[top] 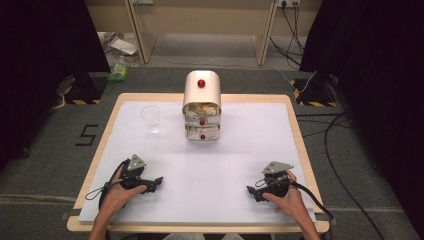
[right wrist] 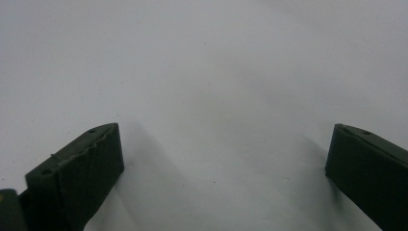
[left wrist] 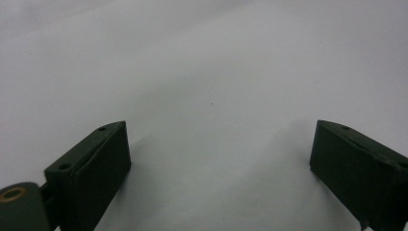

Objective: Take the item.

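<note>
Fingers (left wrist: 103, 163) spread, both grippers | cabinet (top: 202, 106) well ahead, apart

Wooden-edged table (top: 295, 125) topped with a white sheet (top: 215, 165). Standing at the far middle of the sheet: a cream cabinet of small drawers (top: 202, 106) with red knobs, two drawers pulled out and stuffed with pale crumpled material. Just left of it, apart: a clear glass (top: 151, 119), upright. Resting near the front corners: left gripper (top: 156, 182) and right gripper (top: 252, 192), each held by a hand, jaws wide apart.
</note>
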`<state>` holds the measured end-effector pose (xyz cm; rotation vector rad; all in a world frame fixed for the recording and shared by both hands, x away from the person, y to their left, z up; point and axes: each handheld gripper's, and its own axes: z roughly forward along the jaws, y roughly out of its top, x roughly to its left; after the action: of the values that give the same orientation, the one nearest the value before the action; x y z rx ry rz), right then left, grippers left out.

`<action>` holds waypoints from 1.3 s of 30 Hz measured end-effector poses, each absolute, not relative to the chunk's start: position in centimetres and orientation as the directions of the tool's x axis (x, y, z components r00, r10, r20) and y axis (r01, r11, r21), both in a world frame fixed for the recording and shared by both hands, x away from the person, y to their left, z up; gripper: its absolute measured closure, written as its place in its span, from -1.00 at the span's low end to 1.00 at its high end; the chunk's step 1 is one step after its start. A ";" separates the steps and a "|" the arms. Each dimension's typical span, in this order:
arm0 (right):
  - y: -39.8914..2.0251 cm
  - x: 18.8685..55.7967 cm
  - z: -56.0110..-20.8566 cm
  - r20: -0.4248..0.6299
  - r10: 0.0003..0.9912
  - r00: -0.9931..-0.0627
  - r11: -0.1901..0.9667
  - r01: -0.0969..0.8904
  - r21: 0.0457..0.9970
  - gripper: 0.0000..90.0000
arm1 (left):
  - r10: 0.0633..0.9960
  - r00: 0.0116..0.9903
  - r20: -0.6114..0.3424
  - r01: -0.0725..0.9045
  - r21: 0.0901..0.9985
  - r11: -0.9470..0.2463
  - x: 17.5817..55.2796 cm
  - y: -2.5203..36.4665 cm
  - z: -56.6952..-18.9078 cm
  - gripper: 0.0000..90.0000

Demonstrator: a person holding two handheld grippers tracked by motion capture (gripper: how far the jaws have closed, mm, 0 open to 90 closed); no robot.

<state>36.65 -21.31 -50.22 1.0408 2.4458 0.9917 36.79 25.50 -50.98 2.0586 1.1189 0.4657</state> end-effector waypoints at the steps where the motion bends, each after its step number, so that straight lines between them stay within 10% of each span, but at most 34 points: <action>1: -21.3 36.7 -50.2 -0.010 0.722 -0.692 0.500 0.511 0.699 -0.99 | 0.831 0.555 -0.029 0.565 0.747 -0.351 36.8 25.5 -51.0 -0.87; 19: -21.3 36.7 -50.2 -0.012 0.721 -0.693 0.501 0.509 0.700 -0.99 | 0.831 0.555 -0.030 0.561 0.751 -0.348 36.8 25.6 -50.9 -0.85; 21: -21.3 36.7 -50.2 -0.011 0.721 -0.693 0.501 0.510 0.699 -0.99 | 0.825 0.564 -0.038 0.550 0.763 -0.341 36.7 25.7 -50.8 -0.59; 39: -21.3 36.7 -50.2 -0.010 0.721 -0.692 0.500 0.511 0.699 -0.99 | 0.745 0.666 -0.035 0.279 0.938 -0.205 37.7 23.3 -45.2 -0.59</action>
<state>36.67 -21.33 -50.21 1.0366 2.4462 0.9911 37.74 23.31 -45.18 1.7775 0.8222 0.5274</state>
